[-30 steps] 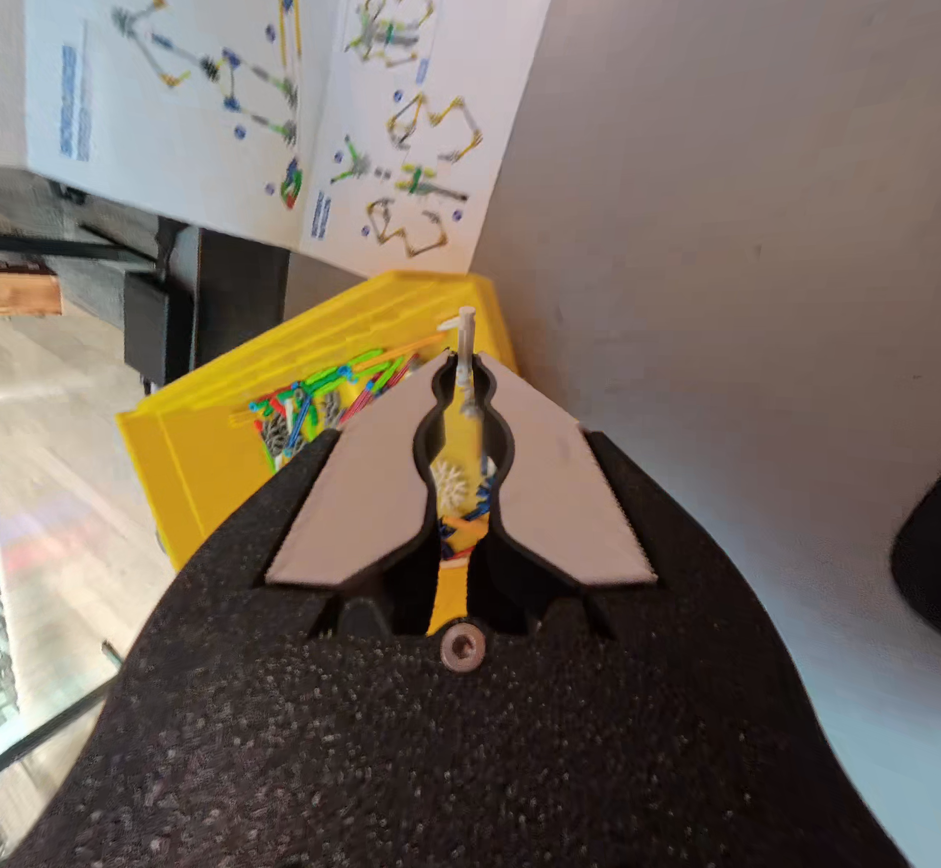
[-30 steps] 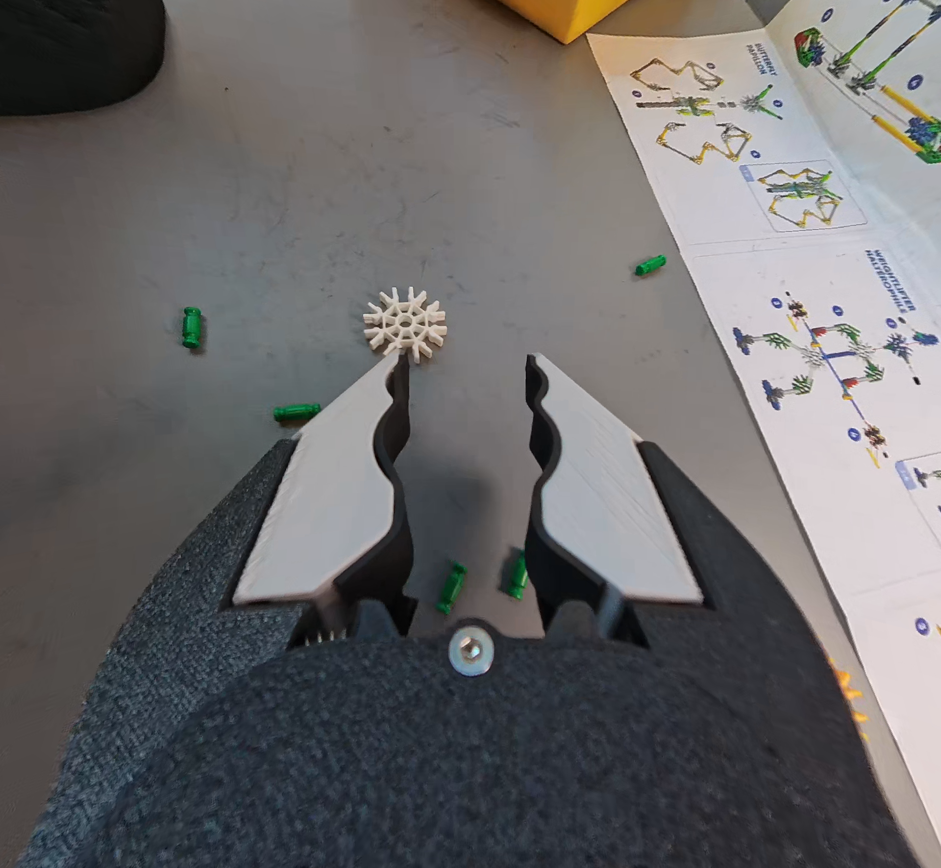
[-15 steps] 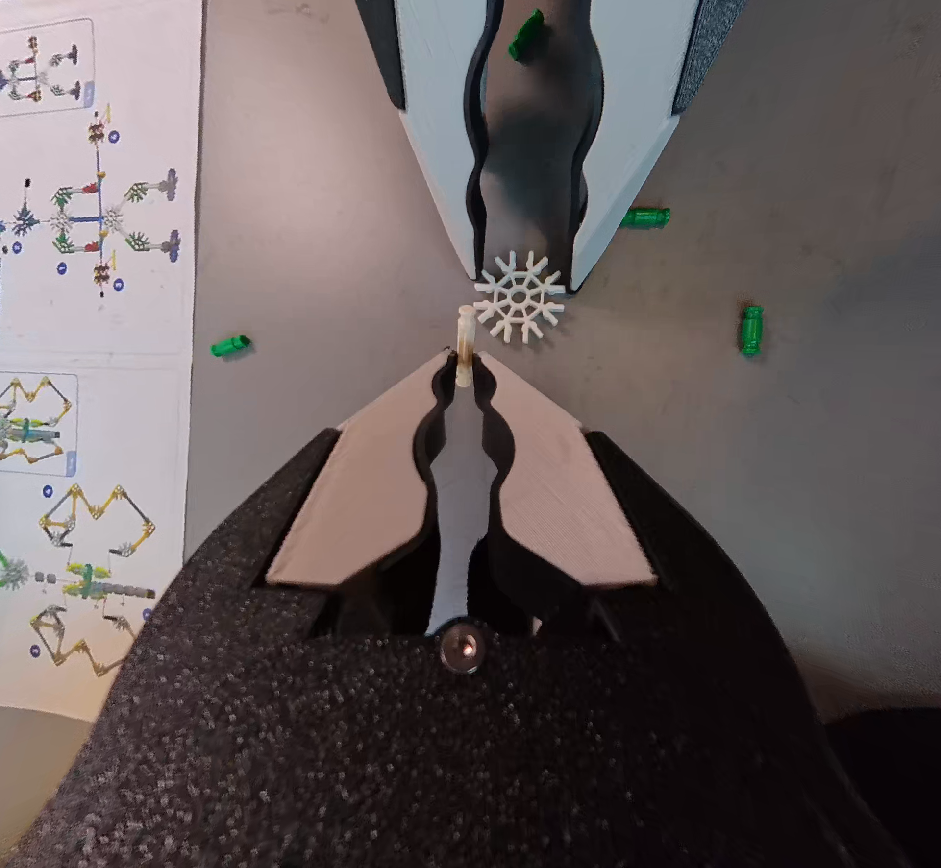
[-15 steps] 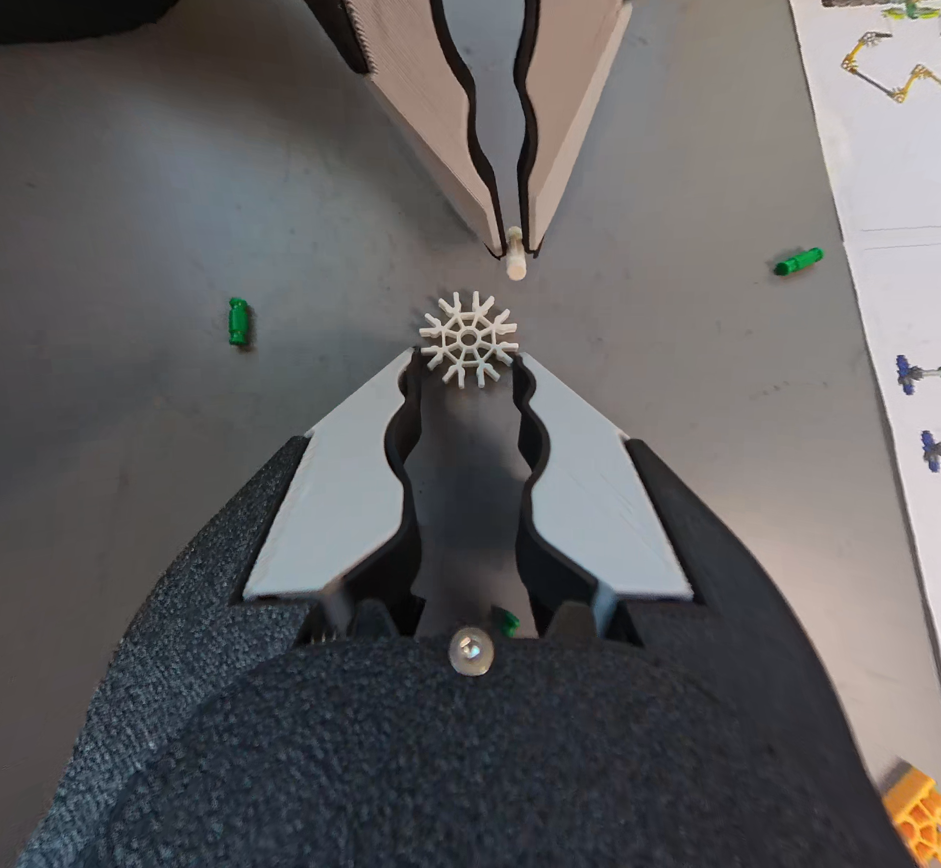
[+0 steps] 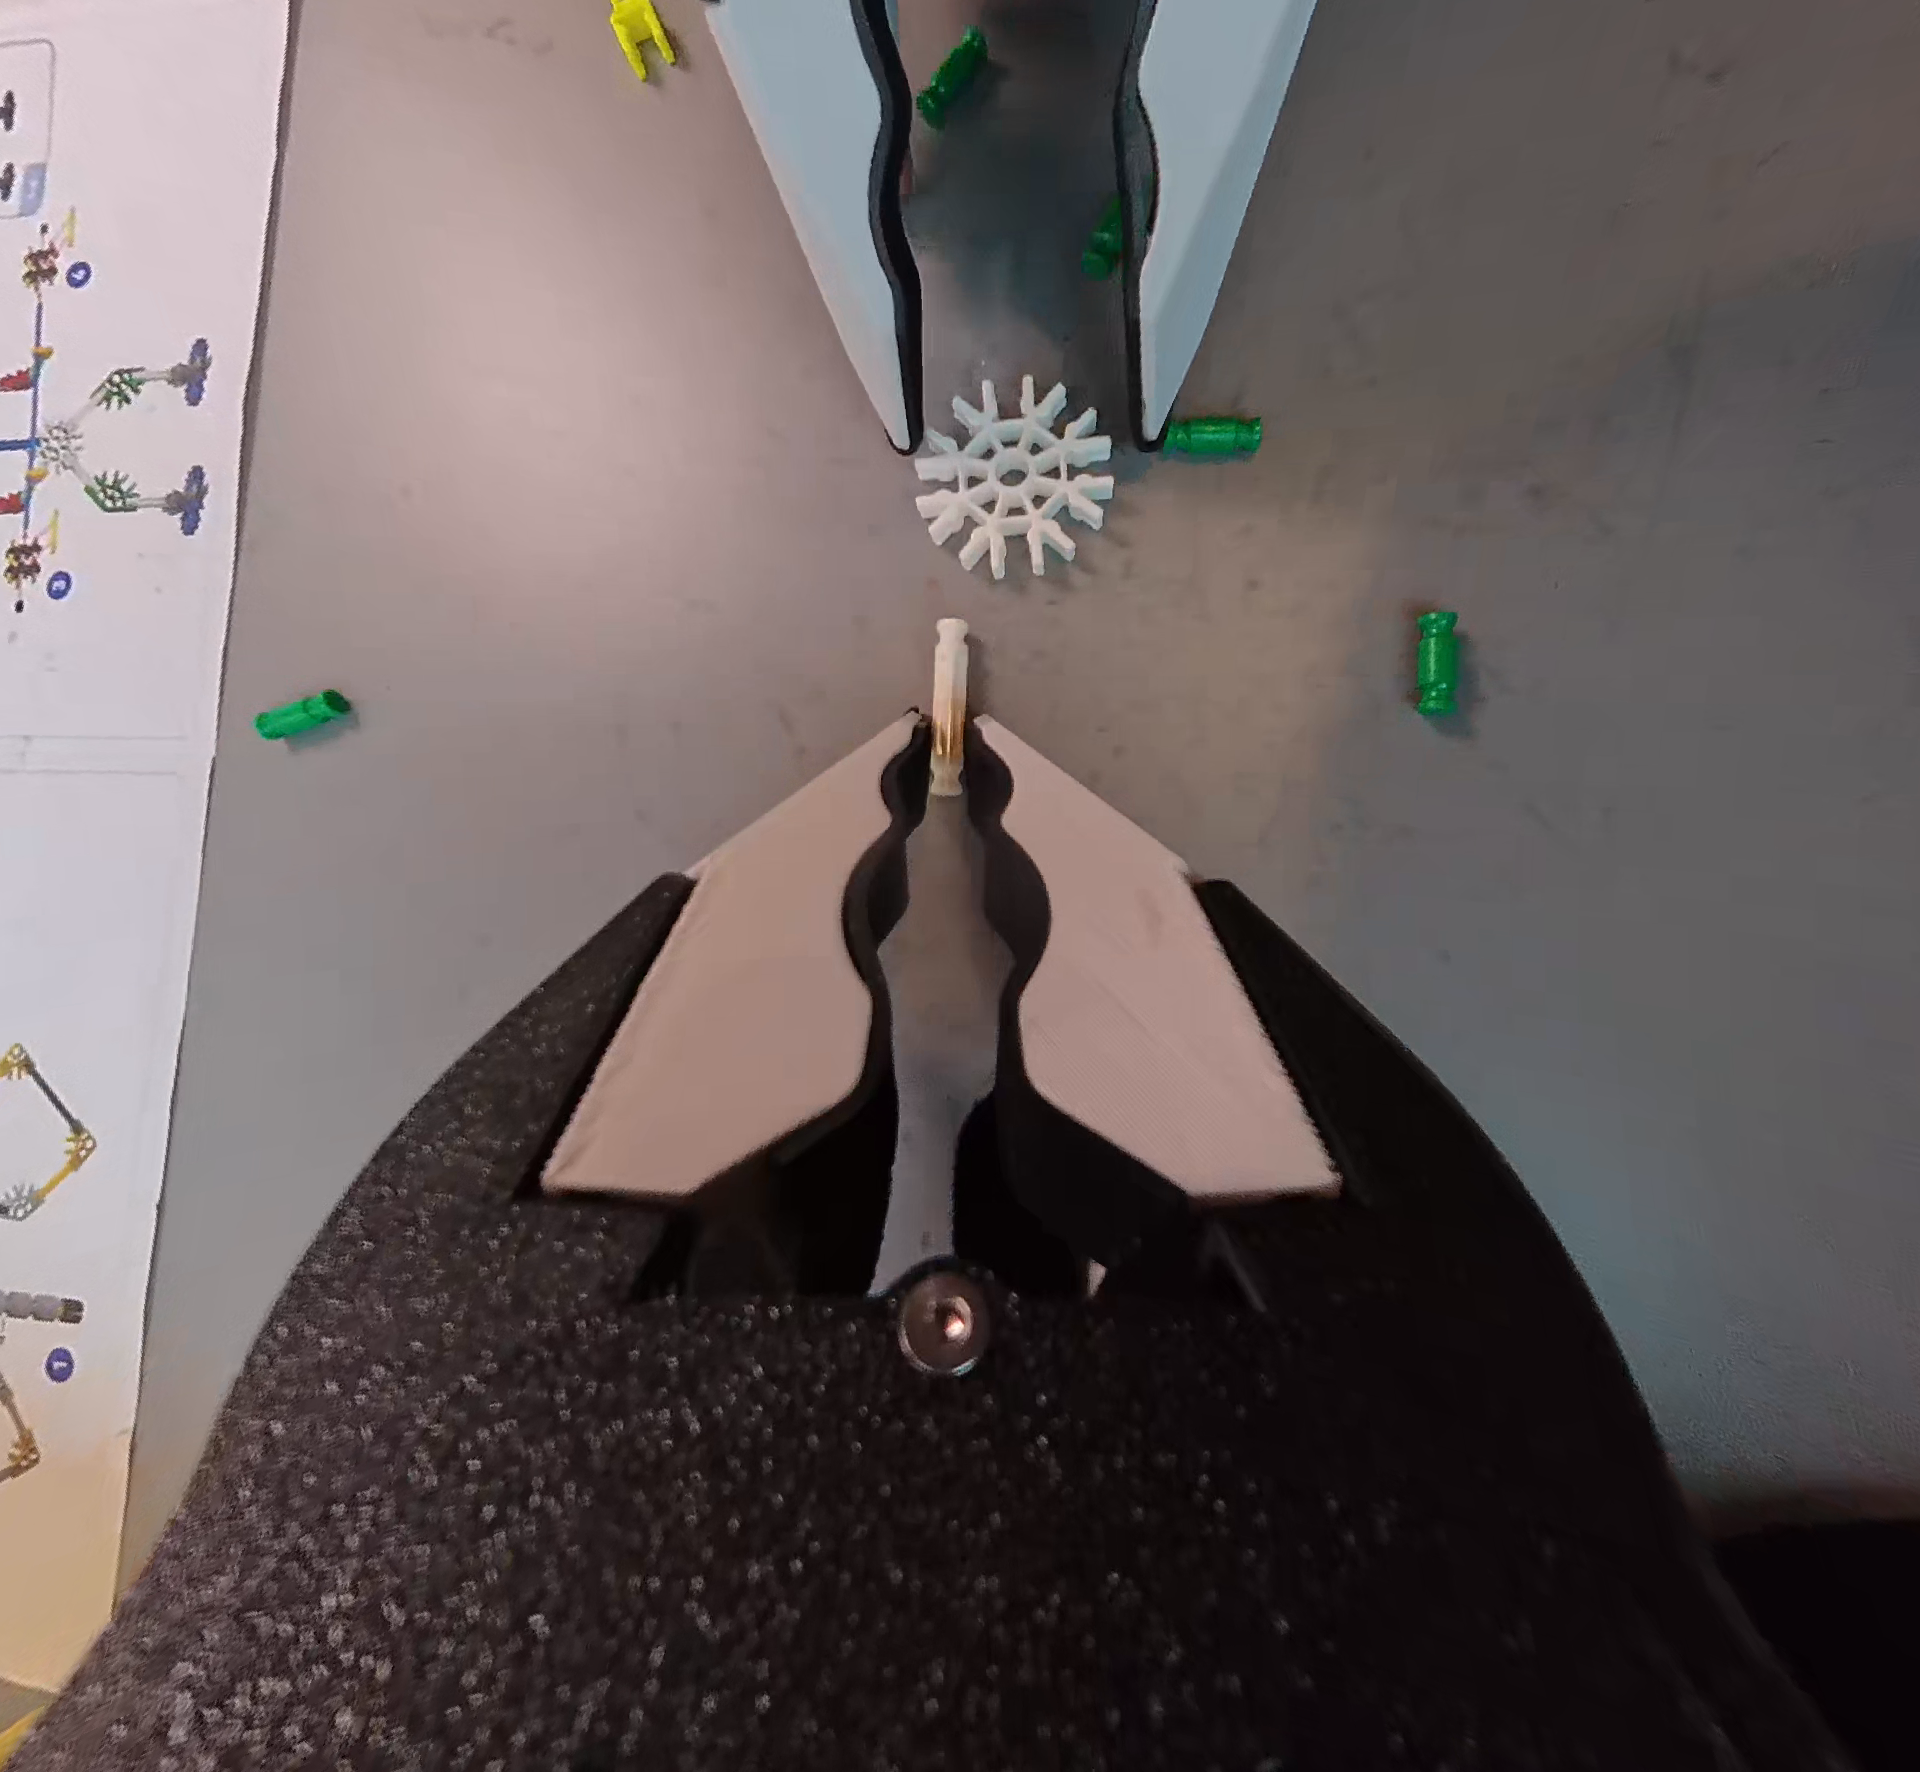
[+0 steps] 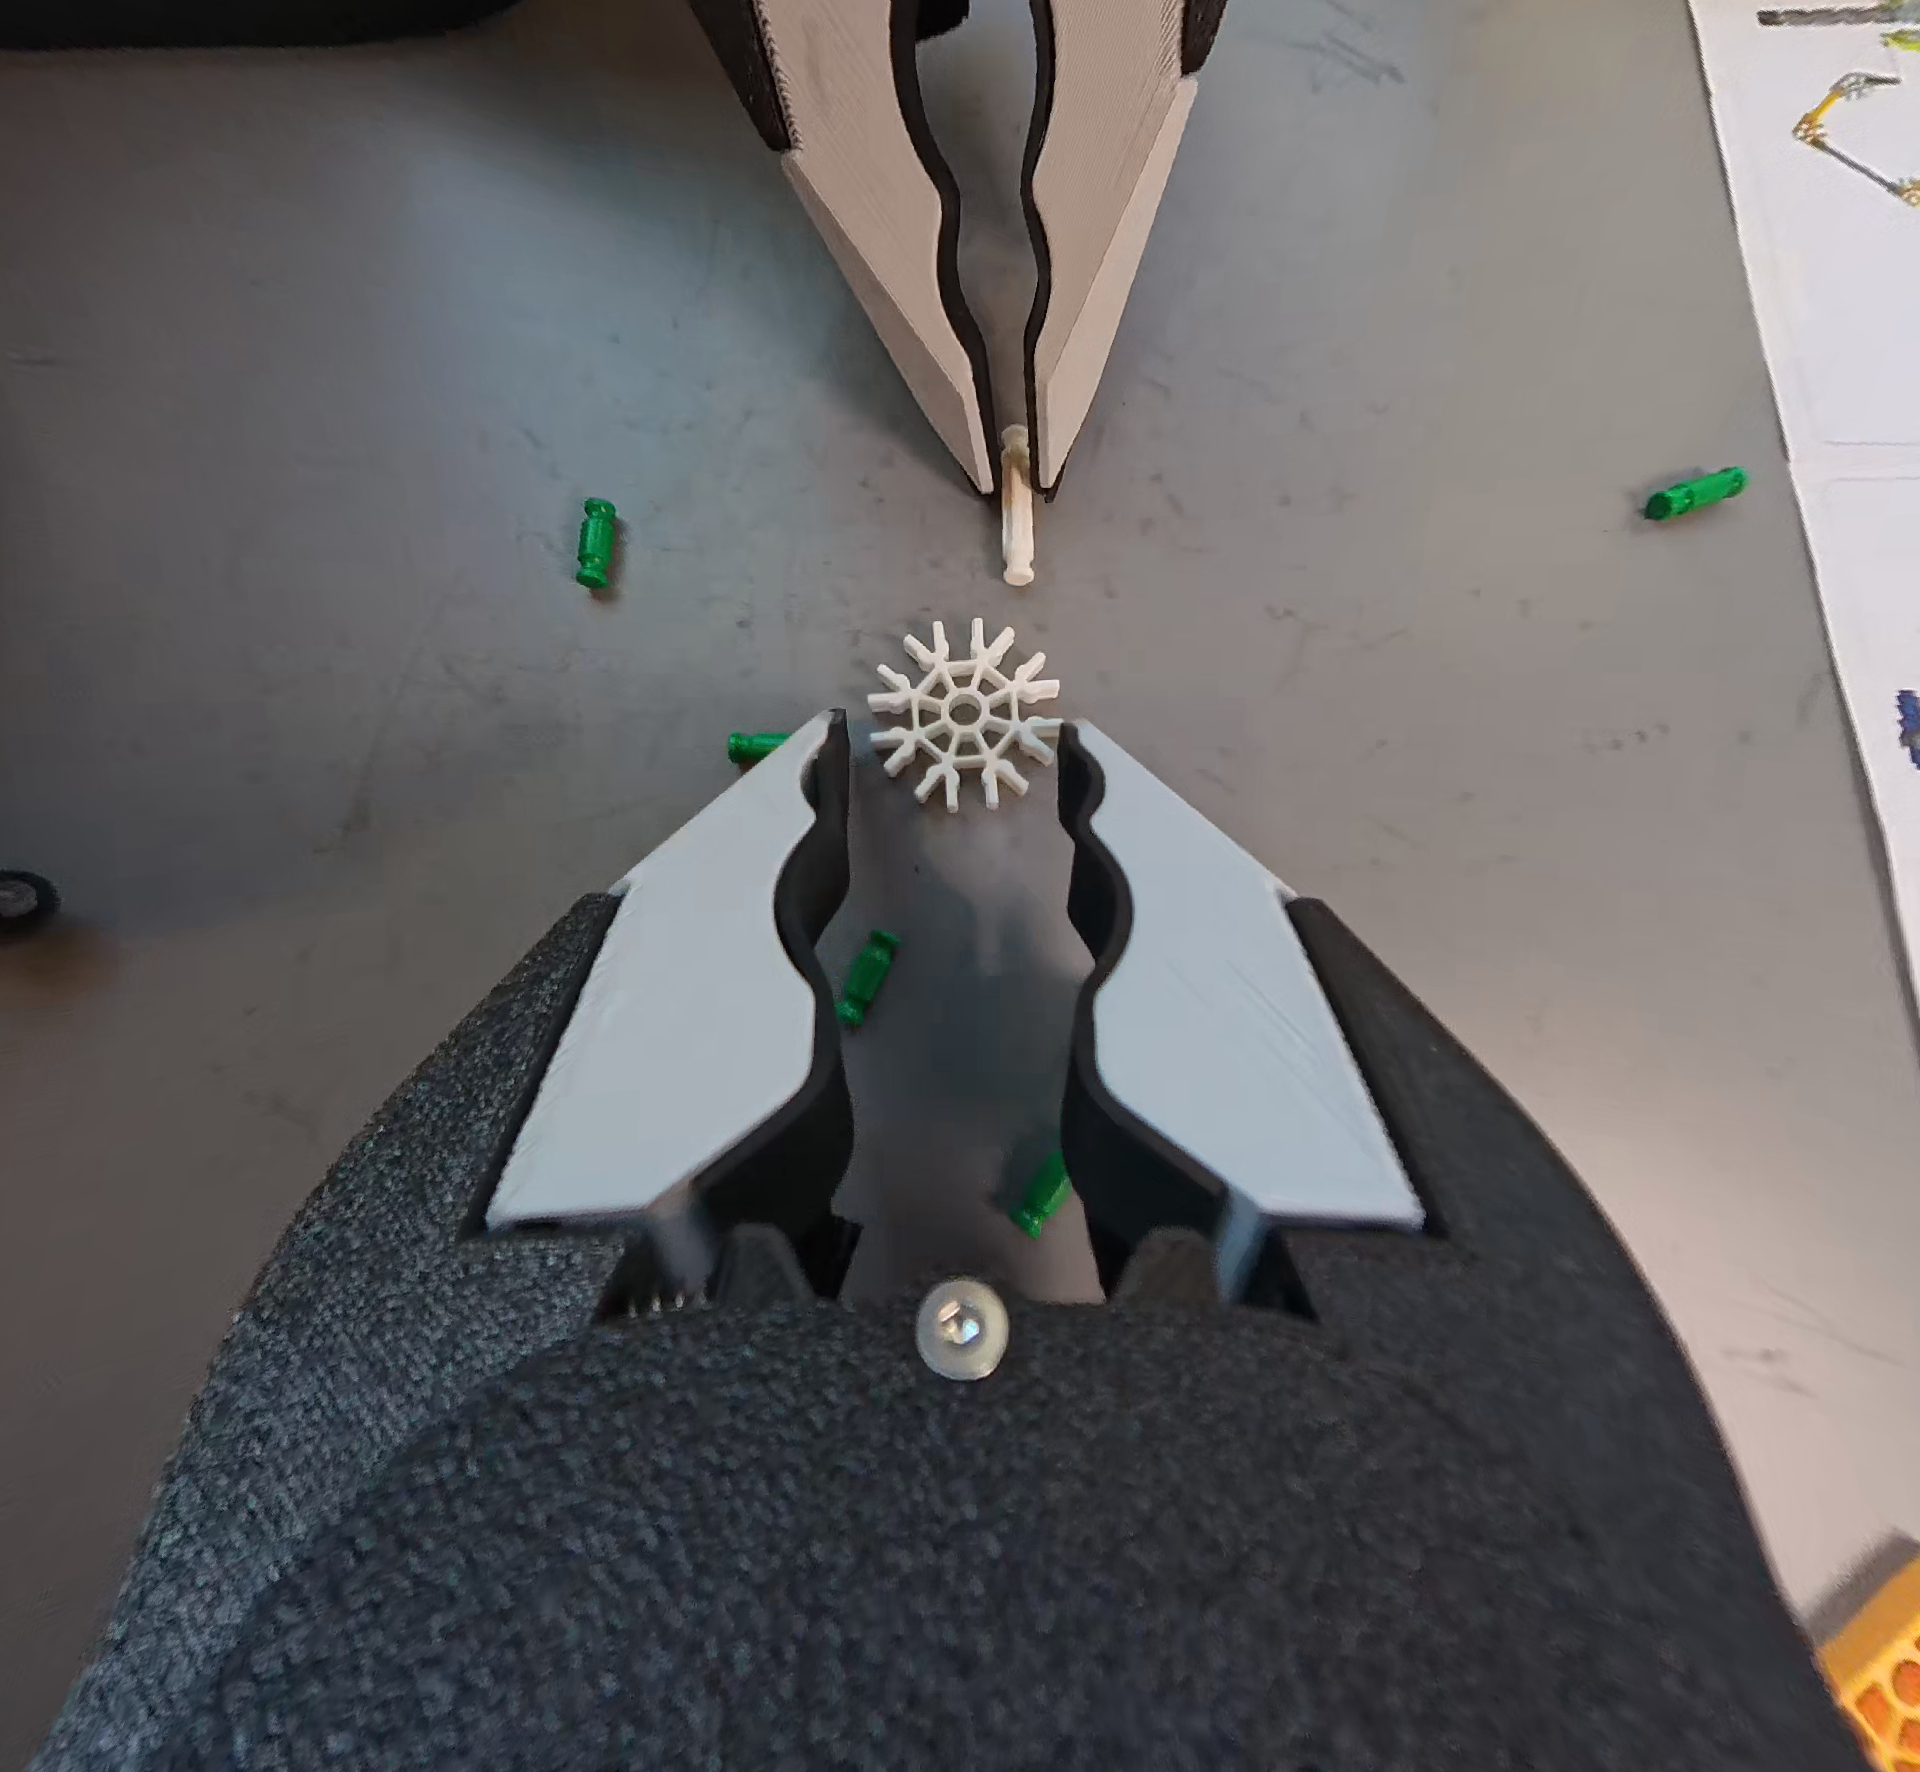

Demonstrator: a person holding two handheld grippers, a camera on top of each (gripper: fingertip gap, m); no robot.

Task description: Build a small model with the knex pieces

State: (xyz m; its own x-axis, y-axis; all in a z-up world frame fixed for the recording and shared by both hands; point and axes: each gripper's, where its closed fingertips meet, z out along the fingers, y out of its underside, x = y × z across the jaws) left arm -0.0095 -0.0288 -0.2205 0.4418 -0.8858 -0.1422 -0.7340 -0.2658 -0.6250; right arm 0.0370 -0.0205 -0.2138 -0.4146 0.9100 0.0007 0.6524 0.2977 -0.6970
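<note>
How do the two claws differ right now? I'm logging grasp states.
The left claw is shut on a short white rod; the right claw is open and holds nothing. The left one's rod points at the white snowflake connector across a small gap; the right one's tips flank that connector. Both face each other low over the grey table.

Snowflake connector point(image 6: 964, 710) is lying on the worktop point(image 6: 1403, 683) between two facing tools. Right tool point(image 6: 951, 735) is flanking its near edge; left tool point(image 5: 948, 720) is holding a short rod point(image 5: 950, 683) pointing toward it, just apart. Instruction sheet point(image 5: 114, 579) is lying along the worktop edge.
</note>
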